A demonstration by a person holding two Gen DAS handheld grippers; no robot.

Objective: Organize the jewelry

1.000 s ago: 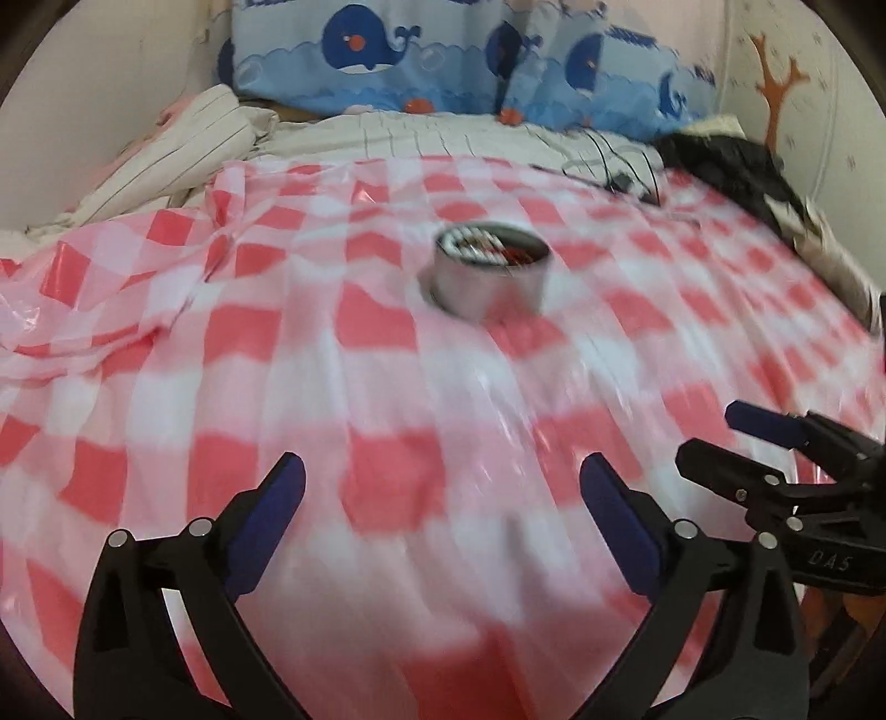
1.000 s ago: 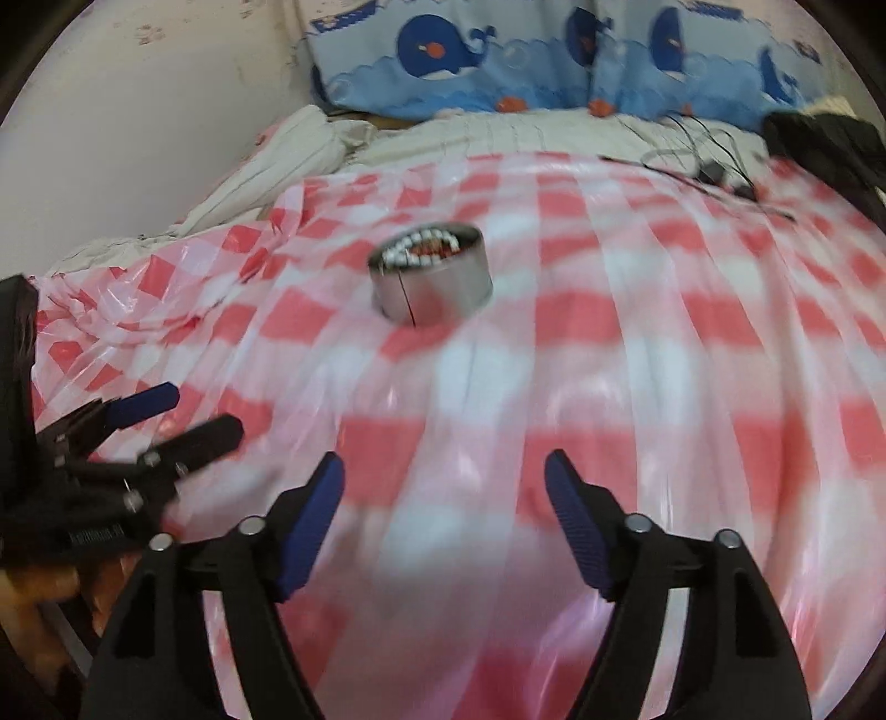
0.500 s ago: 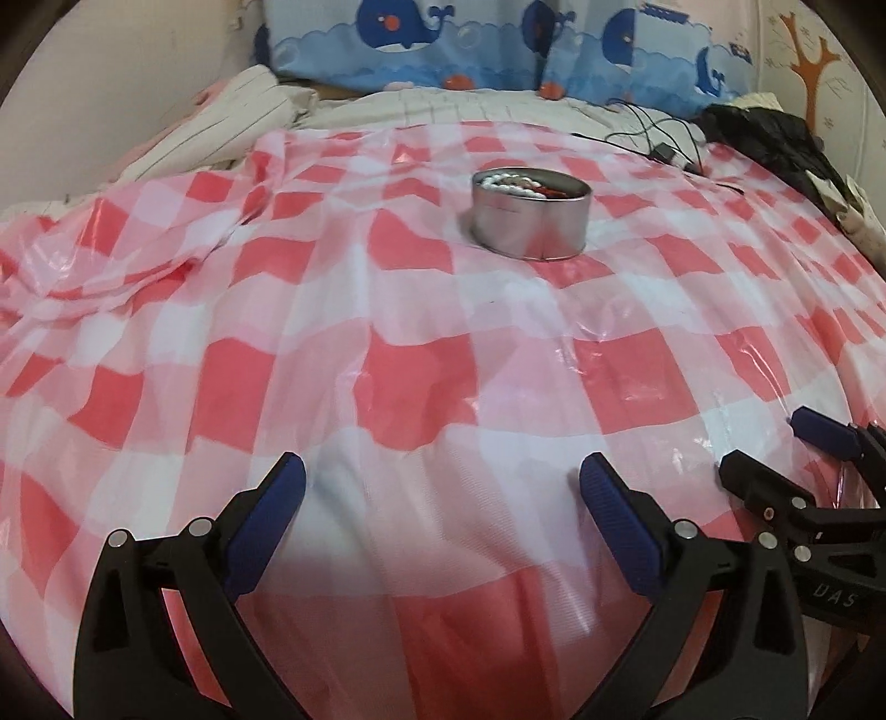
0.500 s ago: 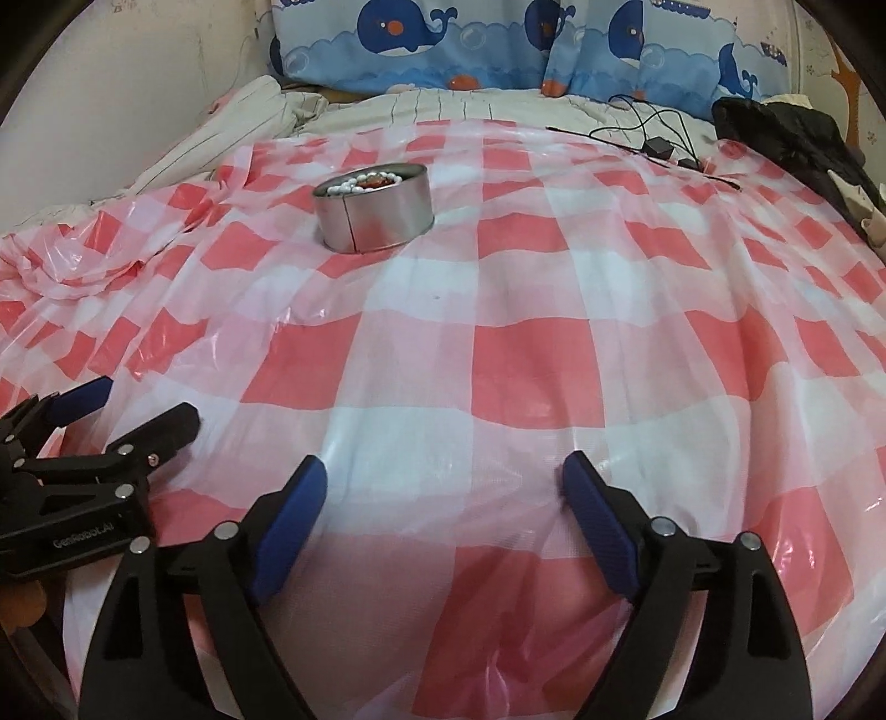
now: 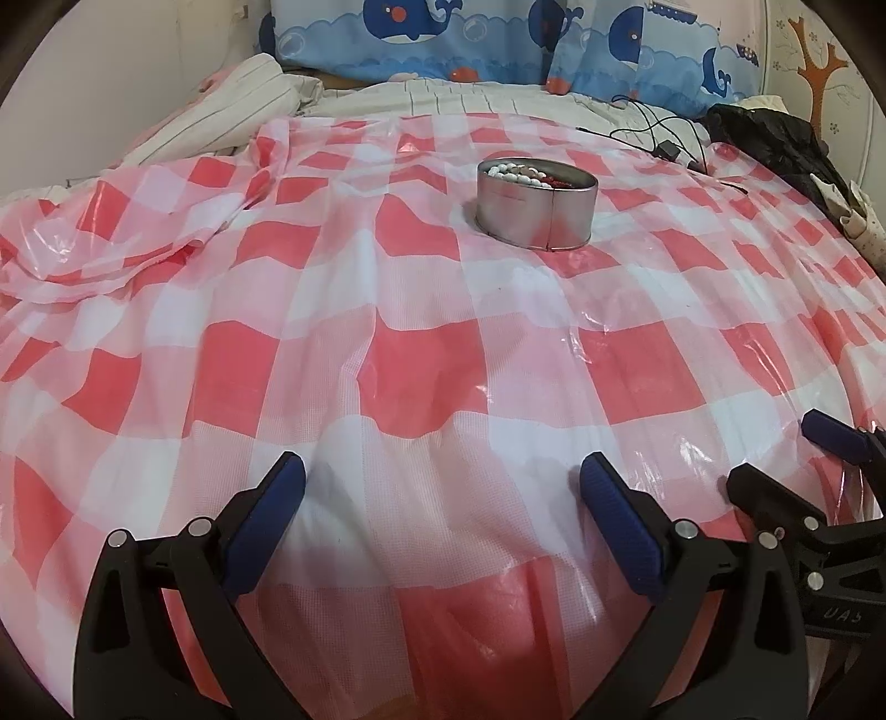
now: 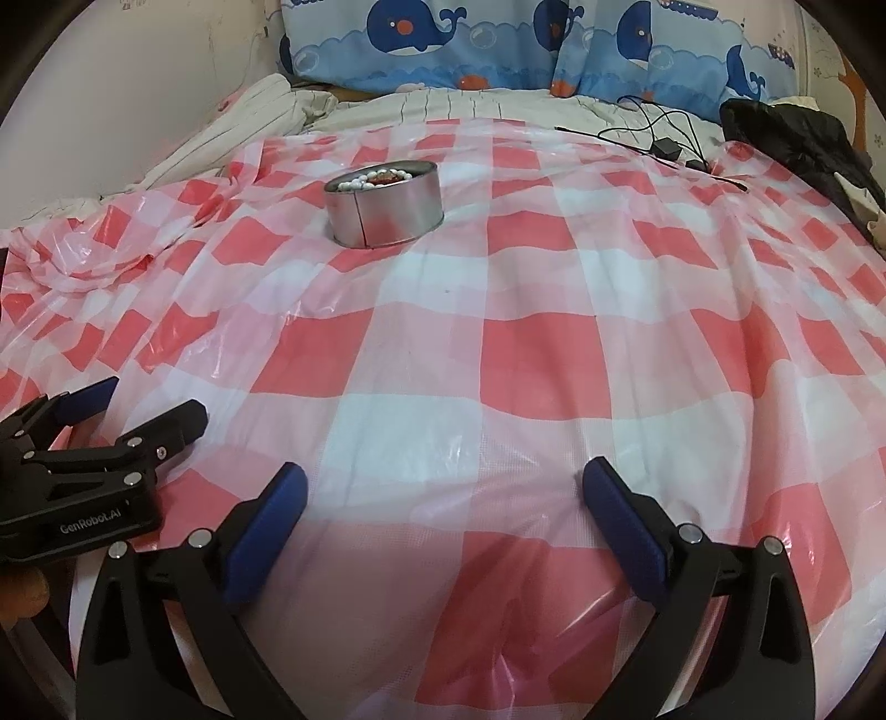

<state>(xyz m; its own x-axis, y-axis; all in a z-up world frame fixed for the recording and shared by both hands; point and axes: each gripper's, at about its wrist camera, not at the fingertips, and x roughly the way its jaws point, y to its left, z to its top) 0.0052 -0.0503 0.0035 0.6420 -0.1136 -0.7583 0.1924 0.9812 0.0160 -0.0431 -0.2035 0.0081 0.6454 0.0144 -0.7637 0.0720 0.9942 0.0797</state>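
A round silver tin [image 5: 536, 209] stands on the red-and-white checked plastic sheet [image 5: 421, 376], far ahead of both grippers. White beads and a red piece of jewelry [image 6: 376, 178] lie inside it. My left gripper [image 5: 443, 487] is open near the sheet's front edge, with only cloth between its blue pads. My right gripper [image 6: 443, 493] sits beside it, jaws still opening wide, nothing between them. In the right wrist view the tin [image 6: 385, 209] is up and to the left. Each gripper appears at the edge of the other's view.
Whale-print pillows [image 5: 498, 44] and a striped blanket [image 5: 232, 116] lie at the back of the bed. A black cable with a plug [image 6: 664, 147] and dark clothing [image 6: 803, 144] lie at the far right. The sheet bunches in folds at the left [image 5: 111, 249].
Both views have dropped and tilted down, then steadied; the tin now sits higher in the frames. The right gripper's jaws have spread wider.
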